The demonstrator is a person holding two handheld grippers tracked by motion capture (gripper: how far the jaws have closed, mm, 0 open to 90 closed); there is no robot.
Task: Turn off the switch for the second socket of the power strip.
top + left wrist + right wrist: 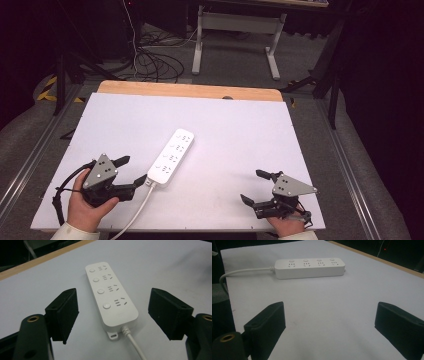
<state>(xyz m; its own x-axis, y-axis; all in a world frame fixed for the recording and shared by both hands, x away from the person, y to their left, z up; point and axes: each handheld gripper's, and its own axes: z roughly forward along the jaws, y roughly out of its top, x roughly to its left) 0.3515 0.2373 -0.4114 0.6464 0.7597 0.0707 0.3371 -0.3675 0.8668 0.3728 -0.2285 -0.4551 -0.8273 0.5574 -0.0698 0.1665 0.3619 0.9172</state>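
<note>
The left gripper (pixel 131 172) has its fingers (pixel 63 315) spread wide, empty, just short of the white 4-socket plastic power strip (pixel 171 157). The right gripper (pixel 257 186), released too, grips nothing. The strip lies mid-surface (pixel 240 125), long axis diagonal, cord end nearest the left gripper.

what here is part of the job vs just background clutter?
In the job:
- power strip, lying flat on the white table
- its white cord, running off the near edge
- left hand-held gripper, jaws open by the strip's cord end
- right hand-held gripper, open, apart from the strip

Background:
- cables on the floor
- desk frame beyond the table
</note>
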